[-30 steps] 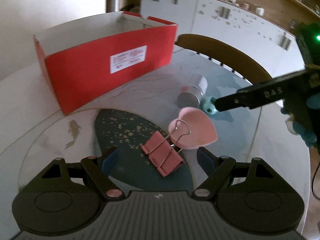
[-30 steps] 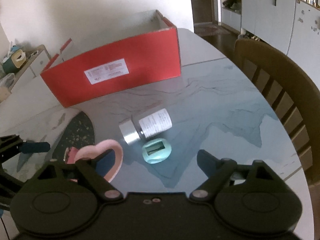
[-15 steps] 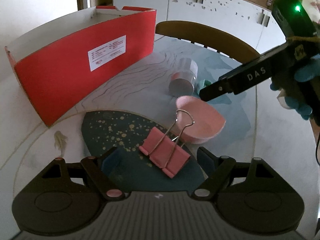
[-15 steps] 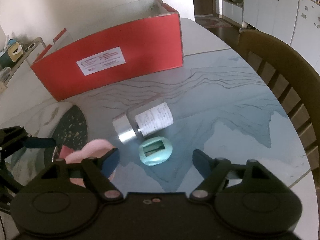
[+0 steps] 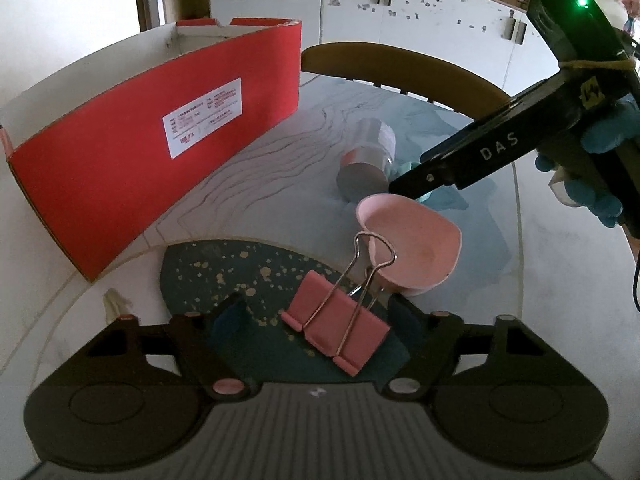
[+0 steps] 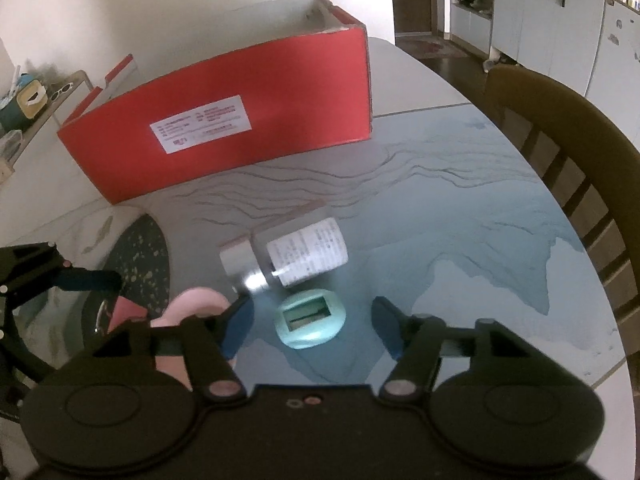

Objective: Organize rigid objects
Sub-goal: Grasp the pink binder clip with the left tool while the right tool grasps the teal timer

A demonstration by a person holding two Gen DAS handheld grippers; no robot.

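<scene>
A pink binder clip [image 5: 336,332] lies on the dark speckled patch of the table, between the fingers of my left gripper [image 5: 316,314]. Its jaws are closing, with a gap still showing on the left side. Just behind the clip sits a pink heart-shaped dish [image 5: 412,248]. In the right wrist view a small teal oval object [image 6: 310,320] lies between the fingers of my right gripper [image 6: 311,328]. Those jaws are closing too, and neither pad touches it. A bottle [image 6: 288,256] with a silver cap lies on its side just beyond.
An open red cardboard box [image 6: 240,128] stands at the back of the round table [image 6: 440,208]. A wooden chair [image 6: 560,140] is at the table's right edge. A gloved hand [image 5: 600,184] holds the right gripper, one of whose fingers [image 5: 480,152] reaches over the dish.
Both pairs of jaws have narrowed. The left gripper has come lower and closer over the binder clip and rolled a little. The right gripper has kept its place around the teal object.
</scene>
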